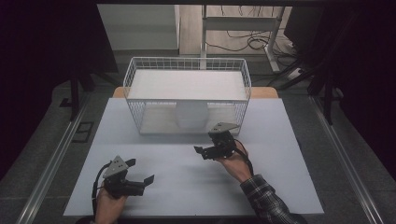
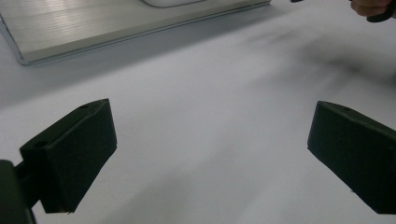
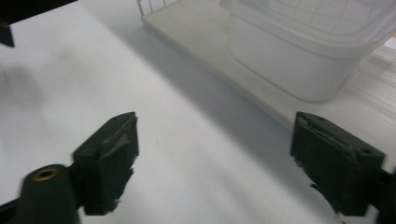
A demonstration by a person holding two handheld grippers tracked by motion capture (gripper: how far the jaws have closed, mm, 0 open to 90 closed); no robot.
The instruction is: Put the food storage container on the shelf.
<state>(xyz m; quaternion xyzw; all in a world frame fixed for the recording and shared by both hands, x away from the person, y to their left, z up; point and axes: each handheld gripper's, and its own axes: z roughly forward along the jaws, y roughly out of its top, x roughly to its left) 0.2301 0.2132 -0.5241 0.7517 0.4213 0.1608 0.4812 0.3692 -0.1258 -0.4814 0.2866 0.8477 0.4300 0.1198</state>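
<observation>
1. While my forearms come in from the near edge of the bench (image 1: 275, 186), I hold one pair of tongs in each hand, and neither pair has anything in it.
2. My right tongs (image 1: 205, 151) sit just in front of the white wire basket (image 1: 187, 65), low over the bench, with the tips turned toward my left side. The jaws stand wide apart, and between them I see bare bench surface.
3. From the right gripper view, the right tongs (image 3: 215, 163) look along the front edge of the basket's pale floor board (image 3: 187, 37). A translucent white tub (image 3: 289, 60) stands on that board, up and to the right of the jaws and clear of both of them.
4. In the high view the same tub (image 1: 191, 114) stands inside the basket, against the middle of its front side, just beyond my right hand (image 1: 236, 161).
5. My left tongs (image 1: 140, 172) rest at the near left part of the bench, well apart from the basket. Their jaws are also spread wide.
6. In the left gripper view, the left tongs (image 2: 210, 154) frame plain bench, with the basket's floor board (image 2: 93, 28) farther off at the upper left.
</observation>
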